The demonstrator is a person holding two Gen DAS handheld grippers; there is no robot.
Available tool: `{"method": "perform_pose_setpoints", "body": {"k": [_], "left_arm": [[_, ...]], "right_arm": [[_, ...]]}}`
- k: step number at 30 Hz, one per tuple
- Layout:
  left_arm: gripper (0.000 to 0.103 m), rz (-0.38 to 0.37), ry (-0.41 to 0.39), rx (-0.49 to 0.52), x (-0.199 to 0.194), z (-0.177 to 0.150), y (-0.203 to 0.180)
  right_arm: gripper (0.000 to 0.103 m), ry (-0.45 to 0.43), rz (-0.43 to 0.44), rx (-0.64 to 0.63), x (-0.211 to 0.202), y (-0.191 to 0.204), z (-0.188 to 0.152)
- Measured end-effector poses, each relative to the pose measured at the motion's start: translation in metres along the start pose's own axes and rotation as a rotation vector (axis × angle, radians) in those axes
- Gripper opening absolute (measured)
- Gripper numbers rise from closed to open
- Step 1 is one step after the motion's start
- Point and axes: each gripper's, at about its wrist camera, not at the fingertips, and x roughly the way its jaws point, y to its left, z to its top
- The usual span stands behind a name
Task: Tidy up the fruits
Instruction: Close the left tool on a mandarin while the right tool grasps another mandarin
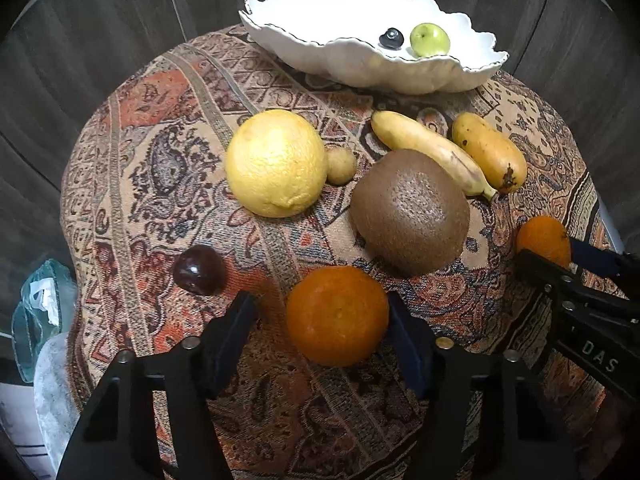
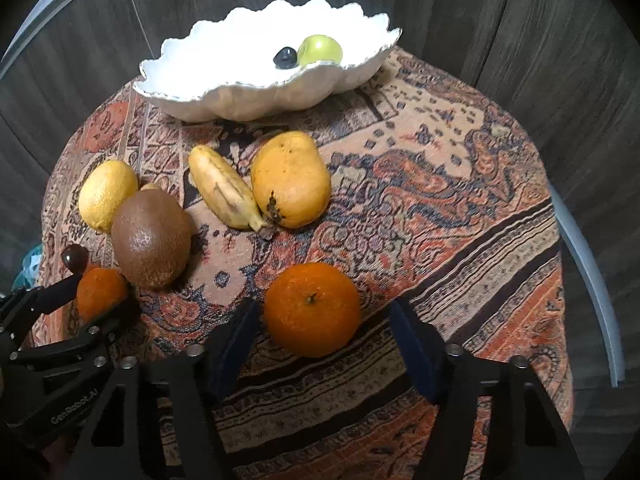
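Oranges sit between our spread fingers: one orange [image 1: 337, 315] inside our left gripper [image 1: 322, 320], another mandarin [image 2: 312, 309] inside our right gripper [image 2: 323, 322], neither pinched. Beyond lie the kiwi [image 1: 410, 211], lemon [image 1: 276, 162] and banana [image 1: 428, 149]. Farthest, our white bowl [image 1: 320, 12] holds a green apple [image 1: 430, 39].

left black two-finger gripper [image 1: 322, 320]: jaws spread wide, blue-padded fingers [image 1: 236, 332] pointing forward, low over surface | right black two-finger gripper [image 2: 324, 328]: jaws spread wide, blue-padded, same forward pose
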Motion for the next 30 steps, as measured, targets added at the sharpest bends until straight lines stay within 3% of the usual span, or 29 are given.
{"method": "perform_pose_setpoints", "body": {"k": [5, 8, 30], "left_arm": [[0.054, -0.008, -0.007, 0.013, 0.001, 0.000, -0.002], [0.045, -0.021, -0.012, 0.018, -0.001, 0.001, -0.004], [0.044, -0.026, -0.060, 0.005, -0.036, 0.008, -0.004]], "right_arm": [[0.049, 0.013, 0.034, -0.001, 0.004, 0.002, -0.001], [0.048, 0.010, 0.039, 0.001, 0.004, 0.001, -0.001], [0.047, -0.053, 0.059, 0.005, -0.029, 0.000, 0.007]]}}
